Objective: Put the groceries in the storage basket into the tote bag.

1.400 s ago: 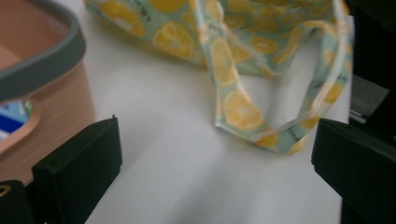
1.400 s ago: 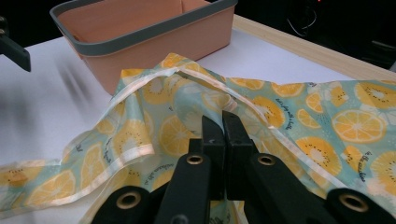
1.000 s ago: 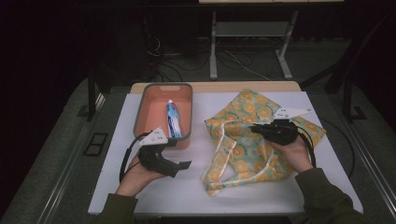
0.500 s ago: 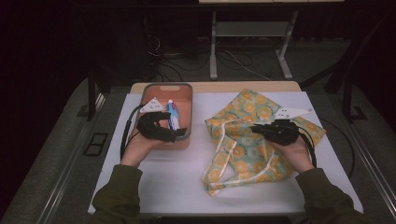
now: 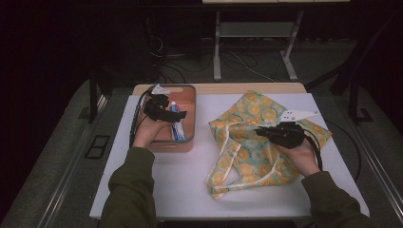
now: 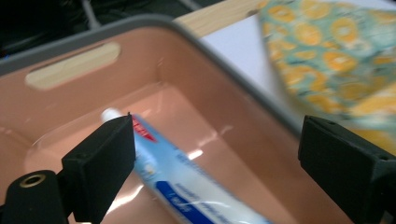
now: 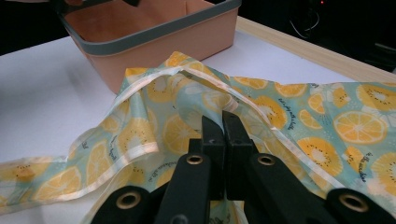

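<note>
Toothpaste tube lies on floor of pink bin, left of centre in high view, white cap toward bin's far end. Left gripper hangs over bin, jaws spread wide, straddling tube in left gripper view, not touching it. Fruit-print bag spread on white table, right of centre, cream handles looped toward lower middle. Right gripper low over bag, jaws pressed together; whether fabric is pinched between them, cannot tell.
</note>
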### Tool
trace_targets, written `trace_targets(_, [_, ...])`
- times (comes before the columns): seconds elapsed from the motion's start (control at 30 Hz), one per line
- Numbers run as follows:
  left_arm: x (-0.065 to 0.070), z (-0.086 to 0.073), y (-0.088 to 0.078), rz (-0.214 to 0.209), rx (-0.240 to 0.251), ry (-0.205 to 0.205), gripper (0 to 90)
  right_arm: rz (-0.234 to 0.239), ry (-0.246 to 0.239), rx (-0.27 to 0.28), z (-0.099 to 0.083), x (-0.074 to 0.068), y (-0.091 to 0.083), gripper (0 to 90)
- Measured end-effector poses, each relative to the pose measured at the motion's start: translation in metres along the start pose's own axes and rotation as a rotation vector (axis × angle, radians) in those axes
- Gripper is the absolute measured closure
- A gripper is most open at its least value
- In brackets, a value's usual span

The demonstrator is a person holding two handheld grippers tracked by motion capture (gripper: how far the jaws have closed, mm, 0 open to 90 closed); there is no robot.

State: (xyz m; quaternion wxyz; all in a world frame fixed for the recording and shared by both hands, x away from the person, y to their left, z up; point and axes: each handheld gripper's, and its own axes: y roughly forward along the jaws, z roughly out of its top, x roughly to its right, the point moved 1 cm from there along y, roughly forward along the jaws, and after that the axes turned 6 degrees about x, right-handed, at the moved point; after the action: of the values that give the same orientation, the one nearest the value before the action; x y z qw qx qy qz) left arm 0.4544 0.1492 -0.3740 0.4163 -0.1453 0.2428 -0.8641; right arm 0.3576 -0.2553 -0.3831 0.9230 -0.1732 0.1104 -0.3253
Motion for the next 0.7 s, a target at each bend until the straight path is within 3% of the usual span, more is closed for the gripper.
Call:
trace_targets(0.13, [-0.008, -0.005, 0.014, 0.024, -0.056, 0.004, 9.5, 0.002, 0.001, 0.001, 0.000, 0.000, 0.000, 89.0])
trace_targets(0.33, [-0.018, -0.018, 0.033, 0.044, -0.151, -0.044, 9.4, 0.010, -0.003, -0.002, 0.000, -0.001, 0.001, 89.0])
trace_targets(0.43, [-0.017, -0.021, 0.040, 0.069, -0.208, -0.027, 10.5, 0.009, -0.003, -0.004, -0.001, -0.001, 0.001, 89.0])
trace_targets(0.53, [-0.018, -0.023, 0.043, 0.072, -0.226, -0.042, 13.2, 0.009, -0.003, -0.002, -0.001, -0.001, 0.000, 89.0])
trace_targets(0.7, [-0.020, -0.027, 0.048, 0.068, -0.302, -0.083, 13.4, 0.008, -0.006, -0.003, -0.002, -0.002, 0.000, 89.0])
